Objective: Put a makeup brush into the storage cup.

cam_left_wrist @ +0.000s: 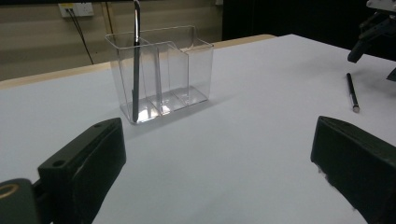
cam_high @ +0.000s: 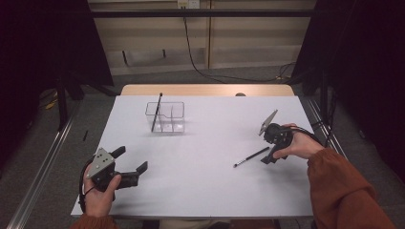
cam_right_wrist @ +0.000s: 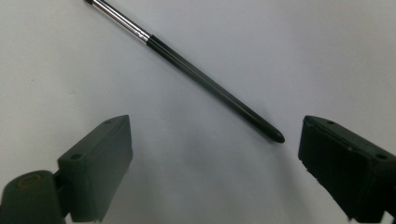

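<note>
A thin black brush with a silver ferrule lies flat on the white table, right of centre. My right gripper hovers just over its black handle end, open. In the right gripper view the brush runs diagonally, its handle tip close to the right-hand jaw, and the gripper touches nothing. A clear three-compartment holder stands at the back. A second dark brush stands upright in its left compartment. My left gripper rests open at the front left, pointing at the holder.
The table's wooden far edge lies behind the holder. Dark curtains flank both sides, and a cable runs across the floor beyond. In the left gripper view the lying brush and the right gripper appear at far right.
</note>
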`<act>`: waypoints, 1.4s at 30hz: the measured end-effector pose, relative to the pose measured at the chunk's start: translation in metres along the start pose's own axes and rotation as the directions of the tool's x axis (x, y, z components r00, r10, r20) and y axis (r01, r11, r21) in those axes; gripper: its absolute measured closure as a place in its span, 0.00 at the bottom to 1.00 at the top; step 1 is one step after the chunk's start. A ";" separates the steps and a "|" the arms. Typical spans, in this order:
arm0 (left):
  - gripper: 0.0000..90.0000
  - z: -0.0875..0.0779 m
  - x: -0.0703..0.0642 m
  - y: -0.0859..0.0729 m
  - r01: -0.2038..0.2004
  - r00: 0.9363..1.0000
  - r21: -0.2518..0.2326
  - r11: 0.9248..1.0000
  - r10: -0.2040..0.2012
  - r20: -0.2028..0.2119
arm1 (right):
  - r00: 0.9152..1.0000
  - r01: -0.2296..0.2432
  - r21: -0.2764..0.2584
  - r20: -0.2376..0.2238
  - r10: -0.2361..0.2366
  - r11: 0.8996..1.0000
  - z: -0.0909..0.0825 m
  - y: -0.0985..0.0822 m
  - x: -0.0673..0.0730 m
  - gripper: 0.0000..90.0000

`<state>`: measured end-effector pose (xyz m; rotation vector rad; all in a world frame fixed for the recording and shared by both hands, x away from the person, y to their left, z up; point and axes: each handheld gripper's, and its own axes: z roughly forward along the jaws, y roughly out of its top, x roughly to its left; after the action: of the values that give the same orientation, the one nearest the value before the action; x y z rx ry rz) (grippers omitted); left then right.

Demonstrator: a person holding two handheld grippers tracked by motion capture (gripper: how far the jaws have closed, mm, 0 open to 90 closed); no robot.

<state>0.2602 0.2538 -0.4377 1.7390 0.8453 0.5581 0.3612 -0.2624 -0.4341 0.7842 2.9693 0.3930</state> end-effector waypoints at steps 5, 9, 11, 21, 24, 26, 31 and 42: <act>0.04 0.000 0.000 0.000 0.001 1.000 -0.001 1.000 -0.001 0.000 | 1.000 0.001 0.008 0.005 -0.001 1.000 0.004 0.004 -0.004 0.16; 0.04 0.000 0.000 0.000 0.001 1.000 -0.001 1.000 -0.001 0.001 | 1.000 0.016 0.015 0.007 -0.016 1.000 0.007 0.006 -0.010 0.20; 0.04 0.000 0.000 0.000 0.003 1.000 -0.003 1.000 -0.003 0.003 | 1.000 0.013 0.007 0.009 -0.013 1.000 0.007 0.006 -0.012 0.25; 0.04 0.000 0.000 0.000 -0.009 1.000 0.003 1.000 0.009 0.011 | 0.999 0.039 0.017 0.012 -0.039 0.999 0.011 0.012 -0.020 0.31; 0.04 0.000 0.001 -0.001 -0.007 1.000 0.001 1.000 0.007 0.009 | 0.997 0.081 0.051 0.004 -0.081 0.995 0.017 0.014 -0.017 0.33; 0.04 0.001 0.001 -0.001 -0.006 1.000 0.000 1.000 0.006 0.007 | 0.997 0.077 0.063 0.000 -0.077 0.995 0.020 0.015 -0.015 0.35; 0.04 0.000 0.000 -0.001 -0.007 1.000 -0.004 1.000 0.007 0.009 | 0.997 0.080 0.068 -0.030 -0.078 0.994 0.023 0.016 -0.016 0.46; 0.04 -0.003 0.001 -0.001 -0.005 1.000 -0.008 1.000 0.005 0.004 | 0.995 0.096 0.078 -0.034 -0.094 0.992 0.022 0.017 -0.015 0.58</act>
<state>0.2581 0.2565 -0.4378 1.7349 0.8347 0.5603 0.3844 -0.2505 -0.4514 0.6459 3.0532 0.2860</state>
